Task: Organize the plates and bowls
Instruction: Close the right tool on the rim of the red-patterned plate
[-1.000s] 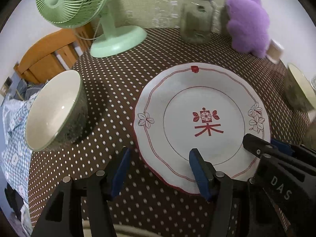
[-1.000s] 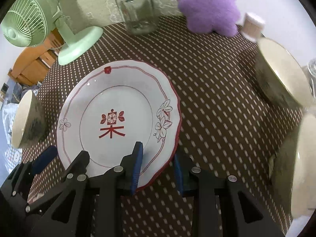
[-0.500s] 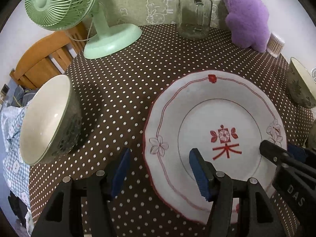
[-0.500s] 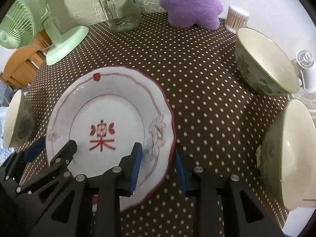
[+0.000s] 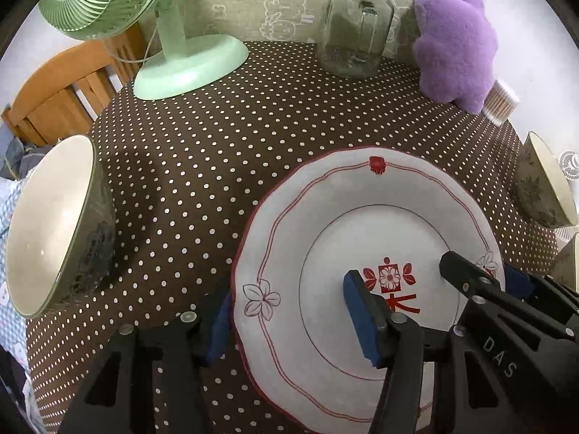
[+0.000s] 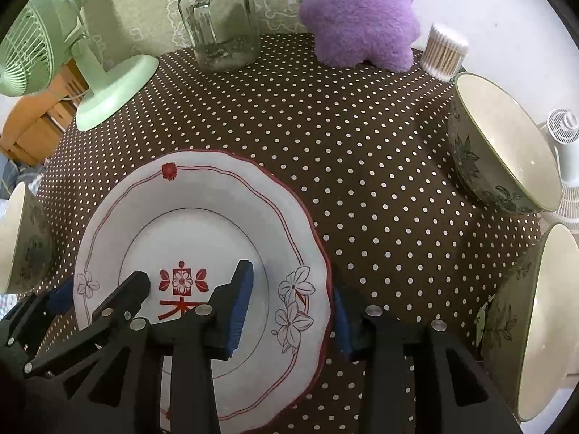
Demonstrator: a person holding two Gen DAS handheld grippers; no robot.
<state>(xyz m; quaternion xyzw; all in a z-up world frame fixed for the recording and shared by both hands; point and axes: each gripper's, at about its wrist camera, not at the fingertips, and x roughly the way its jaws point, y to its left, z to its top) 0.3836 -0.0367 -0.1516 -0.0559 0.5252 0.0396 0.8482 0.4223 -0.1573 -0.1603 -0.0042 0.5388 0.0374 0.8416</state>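
Note:
A white plate with red trim and a red flower mark (image 5: 362, 224) (image 6: 202, 217) lies on the brown dotted tablecloth (image 5: 217, 137). My left gripper (image 5: 289, 314) is open and straddles the plate's left rim, one finger over the plate, one outside. My right gripper (image 6: 289, 307) is open and straddles the plate's right rim the same way. A green bowl (image 5: 54, 224) stands at the left; it also shows in the right wrist view (image 6: 18, 238). Two more green bowls (image 6: 503, 144) (image 6: 535, 318) stand at the right.
At the back stand a green fan (image 5: 144, 29), a glass jar (image 5: 356, 25), a purple plush (image 5: 456, 36) and a tub of cotton swabs (image 6: 445, 52). A wooden chair (image 5: 61, 86) is beyond the table's left edge. A small white fan (image 6: 564, 137) is far right.
Both grippers have pushed forward over the plate's near rim, so the plate now reaches further in between each pair of fingers. The plate appears lower and closer in both views.

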